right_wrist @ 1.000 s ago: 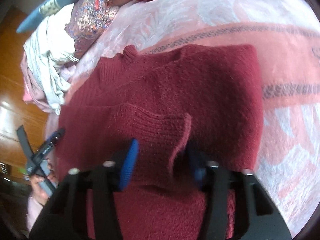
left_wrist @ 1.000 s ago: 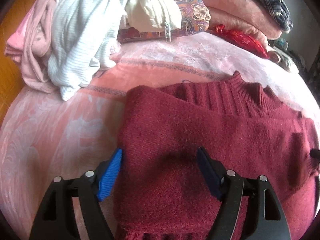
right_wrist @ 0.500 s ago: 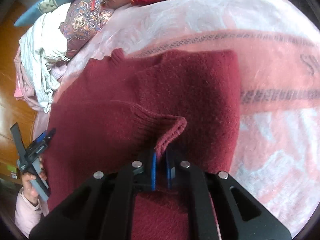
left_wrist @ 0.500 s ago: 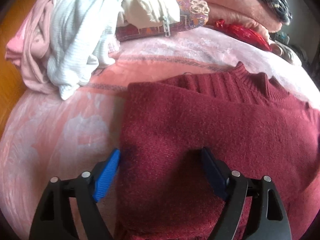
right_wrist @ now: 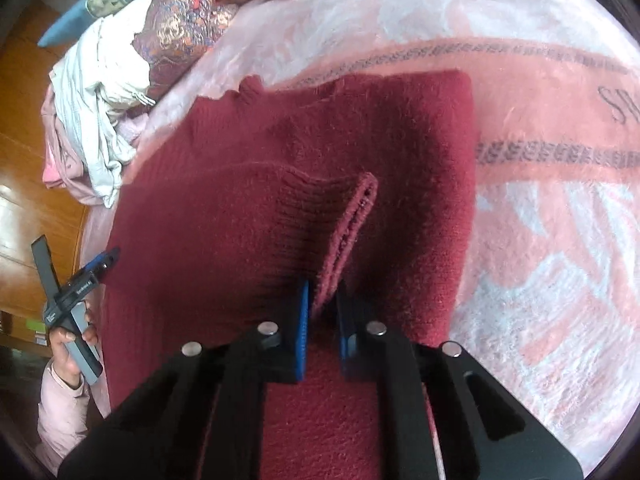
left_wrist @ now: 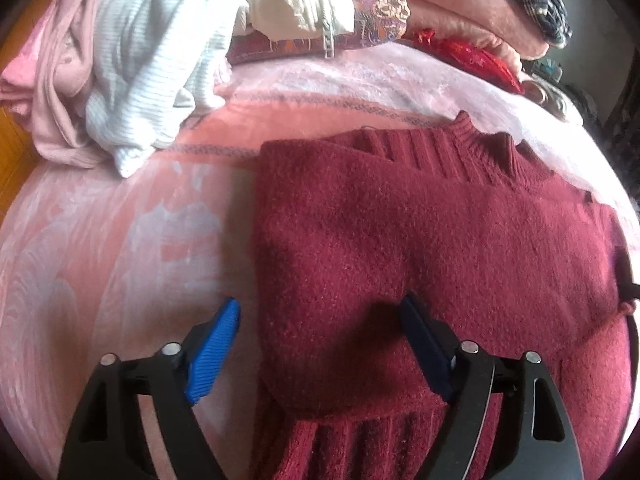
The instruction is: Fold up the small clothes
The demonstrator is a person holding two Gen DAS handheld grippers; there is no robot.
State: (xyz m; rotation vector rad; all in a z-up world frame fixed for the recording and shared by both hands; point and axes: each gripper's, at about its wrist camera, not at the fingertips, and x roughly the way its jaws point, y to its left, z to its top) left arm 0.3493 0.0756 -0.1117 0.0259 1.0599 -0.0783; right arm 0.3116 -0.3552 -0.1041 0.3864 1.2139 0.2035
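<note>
- Dark red knitted sweater [left_wrist: 420, 240] lies spread on a pink fleece blanket with pale floral pattern [left_wrist: 120, 240] that covers the bed; its ribbed collar [left_wrist: 480, 148] points toward the far side of the bed; its ribbed hem [left_wrist: 360, 440] shows at the bottom of the left wrist view.
- One ribbed cuff of a sleeve [right_wrist: 352, 224] is folded across the body of the sweater and stands up on edge in the right wrist view.
- Right gripper [right_wrist: 320, 320] has its jaws pressed together on that cuff; the red knit is pinched between the blue pads.
- Left gripper [left_wrist: 320, 348] has its jaws spread wide and closing slightly; the left edge of the sweater lies between them, but the pads do not press on it; the bright blue pad [left_wrist: 212, 356] is over the blanket just beside the sweater's edge, the dark one over the knit.
- In the right wrist view the person's hand [right_wrist: 68, 344], in a pale pink sleeve [right_wrist: 60, 412], holds the left gripper at the sweater's left edge.
- A heap of other clothes sits at the far left of the bed, apart from the sweater: a white ribbed garment [left_wrist: 140, 60], a pale pink garment [left_wrist: 56, 80] and a cream zipped piece [left_wrist: 296, 8]; behind them lie a patterned purple cushion [left_wrist: 376, 4] and a shiny red fabric bundle [left_wrist: 468, 56].
</note>
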